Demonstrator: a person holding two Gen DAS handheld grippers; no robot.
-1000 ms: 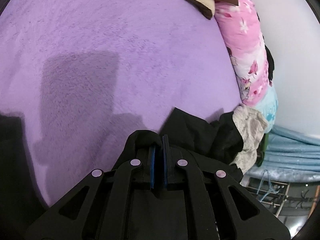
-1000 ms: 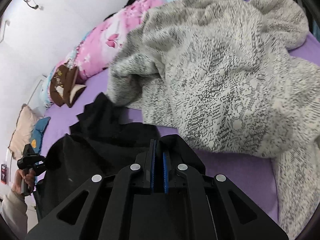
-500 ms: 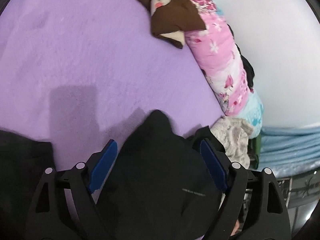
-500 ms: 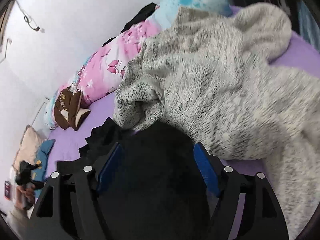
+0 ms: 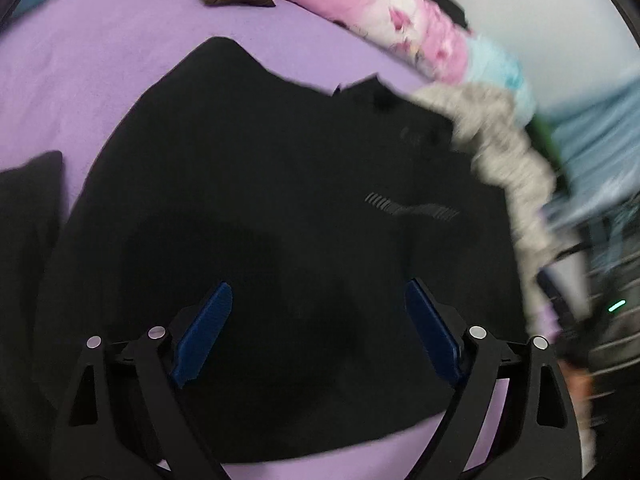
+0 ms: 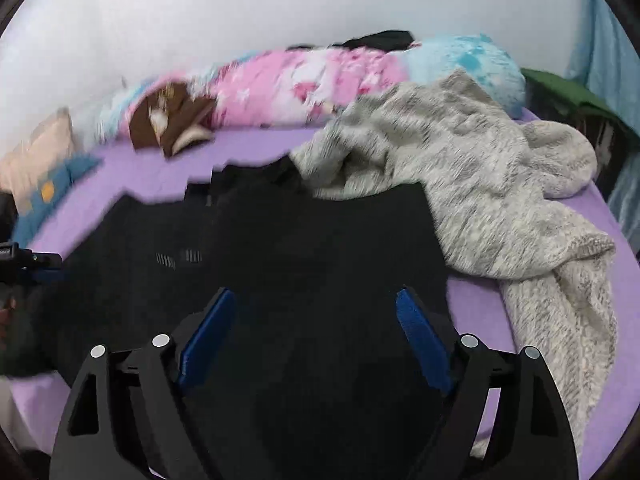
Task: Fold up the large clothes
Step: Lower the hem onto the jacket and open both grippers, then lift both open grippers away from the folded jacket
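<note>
L gripper (image 5: 318,332) wide; R gripper (image 6: 316,338) wide; black garment (image 5: 280,208) flat on bed (image 5: 100,72)

You are in a home bedroom: a bed with a purple sheet (image 6: 256,148), a pink flowered quilt (image 6: 320,80) rolled along the white wall (image 6: 280,4), and a pillow (image 6: 36,148).

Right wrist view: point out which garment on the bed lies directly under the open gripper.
The black garment, spread flat beneath the right gripper. The grey fleece lies crumpled off to its right.
</note>
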